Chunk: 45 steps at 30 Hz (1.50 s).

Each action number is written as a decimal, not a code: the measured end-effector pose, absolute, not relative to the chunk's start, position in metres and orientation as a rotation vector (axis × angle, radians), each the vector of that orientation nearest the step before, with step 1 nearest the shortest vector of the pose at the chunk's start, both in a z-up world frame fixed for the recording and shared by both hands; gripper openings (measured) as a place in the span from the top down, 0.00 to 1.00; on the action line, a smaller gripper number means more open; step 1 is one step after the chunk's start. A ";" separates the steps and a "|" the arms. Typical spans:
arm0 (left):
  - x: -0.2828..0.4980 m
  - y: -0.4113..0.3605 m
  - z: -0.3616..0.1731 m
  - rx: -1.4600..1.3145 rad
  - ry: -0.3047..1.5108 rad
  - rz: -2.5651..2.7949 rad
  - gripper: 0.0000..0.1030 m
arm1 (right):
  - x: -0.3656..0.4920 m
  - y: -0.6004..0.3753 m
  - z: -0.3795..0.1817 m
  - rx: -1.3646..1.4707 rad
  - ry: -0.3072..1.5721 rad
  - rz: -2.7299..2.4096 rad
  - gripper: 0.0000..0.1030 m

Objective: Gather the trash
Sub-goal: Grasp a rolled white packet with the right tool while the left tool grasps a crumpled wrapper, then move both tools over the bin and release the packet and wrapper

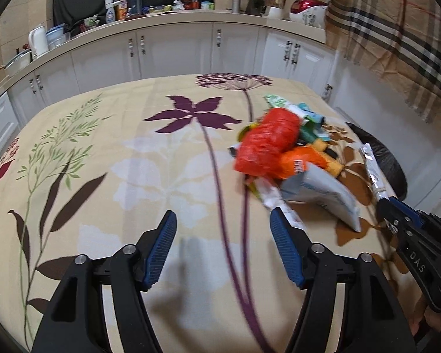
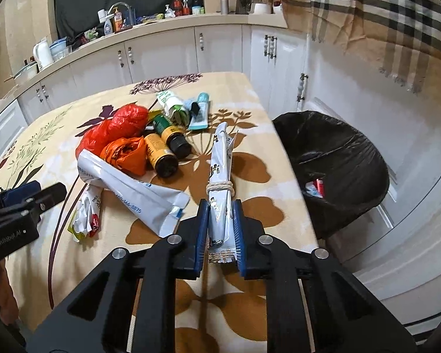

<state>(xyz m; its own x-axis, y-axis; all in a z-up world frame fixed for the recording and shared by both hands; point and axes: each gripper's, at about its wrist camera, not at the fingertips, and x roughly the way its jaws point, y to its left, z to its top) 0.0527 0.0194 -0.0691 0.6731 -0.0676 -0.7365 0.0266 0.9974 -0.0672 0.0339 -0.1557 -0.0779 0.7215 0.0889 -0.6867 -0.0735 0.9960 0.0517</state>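
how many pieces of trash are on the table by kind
plastic bags: 2
bottles: 3
tubes: 1
white pouches: 1
crumpled wrappers: 1
green-and-white packs: 1
tied foil packs, clamped in the right hand-held gripper: 1
total: 10

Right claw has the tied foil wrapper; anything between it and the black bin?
Nothing visible. The foil wrapper is clamped in the right claw; the black-lined bin stands open just past the table edge.

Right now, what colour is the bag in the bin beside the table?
Black, glossy plastic lining the bin; clearest in the right wrist view.
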 end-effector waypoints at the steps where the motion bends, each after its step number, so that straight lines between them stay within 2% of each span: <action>1: 0.052 0.016 -0.069 -0.052 0.829 -0.060 0.35 | 0.033 -0.158 -0.077 0.023 0.755 0.087 0.84; 10: 0.055 -0.016 -0.080 -0.001 0.837 -0.088 0.35 | 0.026 -0.175 -0.076 0.059 0.728 0.084 0.84; 11: 0.056 -0.017 -0.082 -0.001 0.842 -0.087 0.39 | 0.026 -0.176 -0.076 0.062 0.726 0.084 0.84; 15: 0.058 -0.021 -0.088 0.004 0.858 -0.102 0.67 | 0.024 -0.181 -0.076 0.076 0.719 0.087 0.84; 17: 0.057 -0.023 -0.088 0.026 0.848 -0.099 0.77 | 0.024 -0.181 -0.076 0.081 0.717 0.089 0.84; 18: 0.056 -0.023 -0.088 0.026 0.845 -0.101 0.78 | 0.024 -0.182 -0.076 0.083 0.716 0.089 0.84; 24: 0.048 -0.017 -0.086 0.026 0.823 -0.099 0.82 | 0.023 -0.180 -0.074 0.083 0.708 0.097 0.84; 45: 0.038 0.019 -0.040 -0.031 0.683 -0.052 0.82 | 0.028 -0.167 -0.044 0.049 0.627 0.114 0.84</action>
<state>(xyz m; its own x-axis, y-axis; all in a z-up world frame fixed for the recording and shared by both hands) 0.0379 0.0190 -0.0403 0.7742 -0.0582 -0.6303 0.0377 0.9982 -0.0458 0.0280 -0.1670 -0.0445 0.8036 0.1217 -0.5826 -0.0918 0.9925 0.0807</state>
